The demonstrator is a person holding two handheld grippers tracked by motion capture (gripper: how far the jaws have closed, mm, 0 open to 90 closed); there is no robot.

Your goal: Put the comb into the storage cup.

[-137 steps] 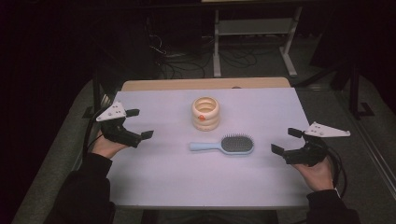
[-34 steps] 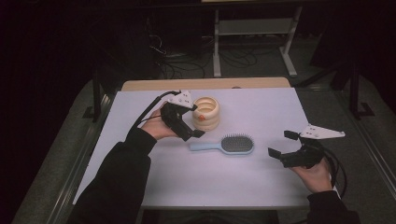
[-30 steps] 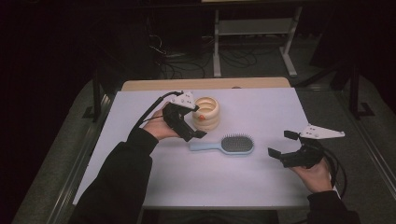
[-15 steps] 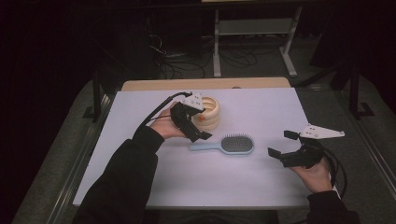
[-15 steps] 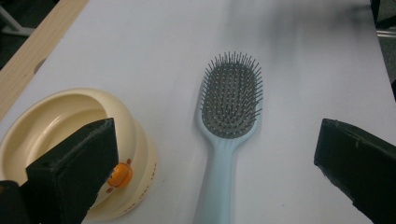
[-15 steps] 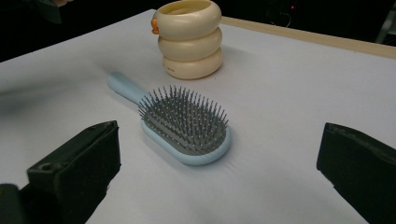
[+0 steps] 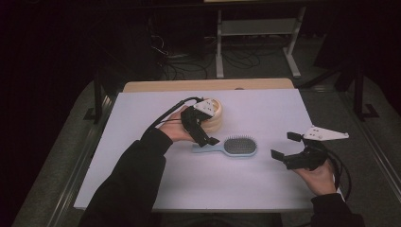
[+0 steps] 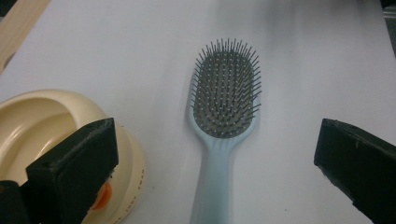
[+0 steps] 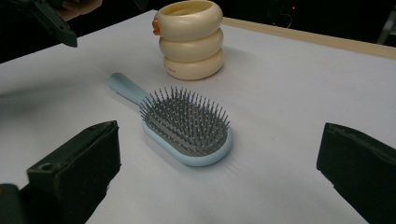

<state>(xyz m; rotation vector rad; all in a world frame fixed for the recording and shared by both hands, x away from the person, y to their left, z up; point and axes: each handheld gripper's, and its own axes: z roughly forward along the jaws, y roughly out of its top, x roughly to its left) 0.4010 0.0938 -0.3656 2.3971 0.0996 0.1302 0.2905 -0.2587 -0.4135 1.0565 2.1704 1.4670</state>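
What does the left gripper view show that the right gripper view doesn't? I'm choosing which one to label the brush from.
The left gripper view looks straight down the light blue hairbrush, handle toward the camera, with the open top of the cream ringed container beside its jaw. The right gripper view shows the container's three stacked rings from the side and the left gripper at the corner. Both share the brush, bristles up, on the white tabletop, between wide-open jaws.

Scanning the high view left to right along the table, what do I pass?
Left gripper → hairbrush → right gripper. The cream ringed holder sits behind the left gripper, overlapping it, so I leave it out of the order.
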